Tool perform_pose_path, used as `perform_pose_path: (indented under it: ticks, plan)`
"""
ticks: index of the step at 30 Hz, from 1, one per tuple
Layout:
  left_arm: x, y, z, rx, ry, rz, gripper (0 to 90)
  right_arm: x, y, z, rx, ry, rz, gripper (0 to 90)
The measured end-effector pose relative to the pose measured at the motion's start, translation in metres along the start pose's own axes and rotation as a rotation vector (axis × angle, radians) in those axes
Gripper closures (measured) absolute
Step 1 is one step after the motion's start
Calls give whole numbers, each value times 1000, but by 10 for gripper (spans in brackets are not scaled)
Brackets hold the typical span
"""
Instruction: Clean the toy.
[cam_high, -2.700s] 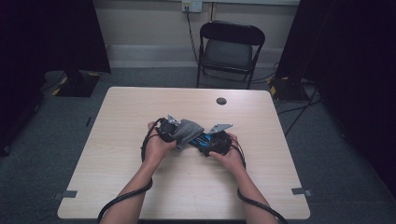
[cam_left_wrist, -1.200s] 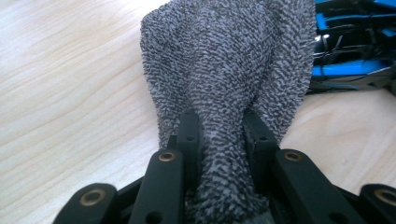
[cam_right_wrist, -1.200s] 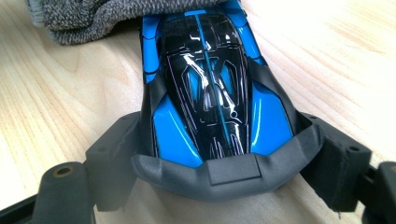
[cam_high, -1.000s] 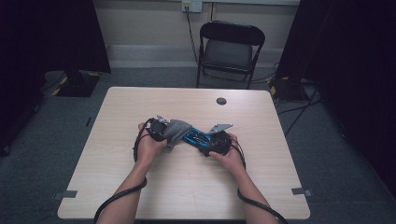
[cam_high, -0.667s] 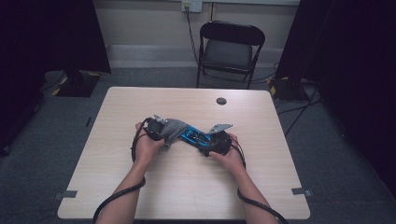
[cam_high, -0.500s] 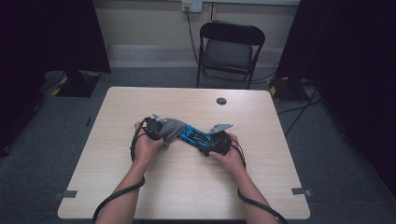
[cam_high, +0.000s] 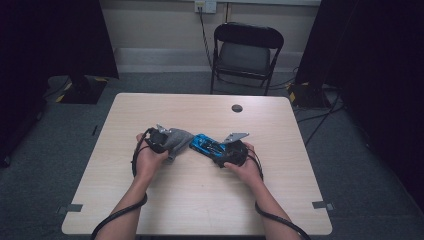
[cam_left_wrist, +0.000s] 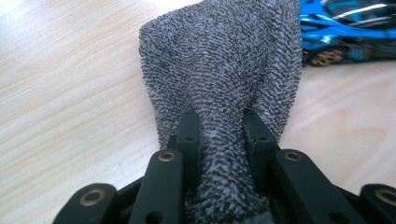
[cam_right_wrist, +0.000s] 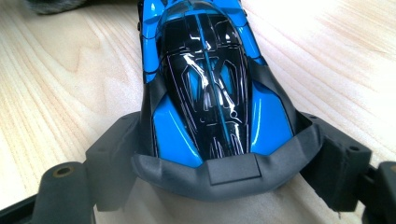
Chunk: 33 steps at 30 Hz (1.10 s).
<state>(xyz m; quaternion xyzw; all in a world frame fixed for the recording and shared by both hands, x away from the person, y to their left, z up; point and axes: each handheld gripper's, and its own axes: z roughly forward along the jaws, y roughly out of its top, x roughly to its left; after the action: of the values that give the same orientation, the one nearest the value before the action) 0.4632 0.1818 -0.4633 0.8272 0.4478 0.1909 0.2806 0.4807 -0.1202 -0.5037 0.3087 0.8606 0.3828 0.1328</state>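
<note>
A blue and black toy car (cam_high: 207, 146) lies on the light wooden table (cam_high: 200, 200), and my right gripper (cam_high: 222, 155) is shut on its rear end; the jaws press on both sides of the car (cam_right_wrist: 210, 88). A grey knitted cloth (cam_high: 177, 140) lies bunched just left of the car. My left gripper (cam_high: 167, 145) is shut on the cloth (cam_left_wrist: 224, 84), which is pinched between its jaws and fans out beyond them. The car's side and a gold wheel (cam_left_wrist: 329, 57) lie just past the cloth.
A small black round object (cam_high: 237, 108) sits near the table's far edge. A black folding chair (cam_high: 247, 50) stands behind the table. Cables trail from both grippers off the near edge.
My left gripper has drawn the cloth to the left, off the car's front, so more of the blue car is uncovered. The right gripper and the car have stayed put.
</note>
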Motion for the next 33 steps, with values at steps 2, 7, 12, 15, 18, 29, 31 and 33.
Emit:
perform_pose_path:
  ticks: [2, 7, 12, 15, 18, 29, 31, 33]
  plan:
    - [-1, -5, -6, -7, -12, 10, 726, 0, 0, 0, 0, 1, 0, 204]
    - [-10, -12, -16, -24, -37, 34, 725, 0, 0, 0, 1, -1, 0, 204]
    - [-18, -17, -23, -34, -73, 47, 725, 0, 0, 0, 1, 0, 1, 203]
    - [-24, -20, -25, -44, -93, 49, 725, 0, 0, 0, 1, 0, 0, 203]
    - [-27, -23, -27, -61, -99, 56, 725, 0, 0, 0, 1, 1, -2, 202]
    - [-25, -26, -27, -62, -112, 53, 724, -1, 2, -1, 20, -1, -11, 182]
    - [-25, -27, -27, -64, -122, 38, 724, -1, 4, -3, 2, 7, -8, 177]
    - [-25, -27, -28, -67, -120, 43, 724, -1, 6, -5, -3, 6, -4, 177]
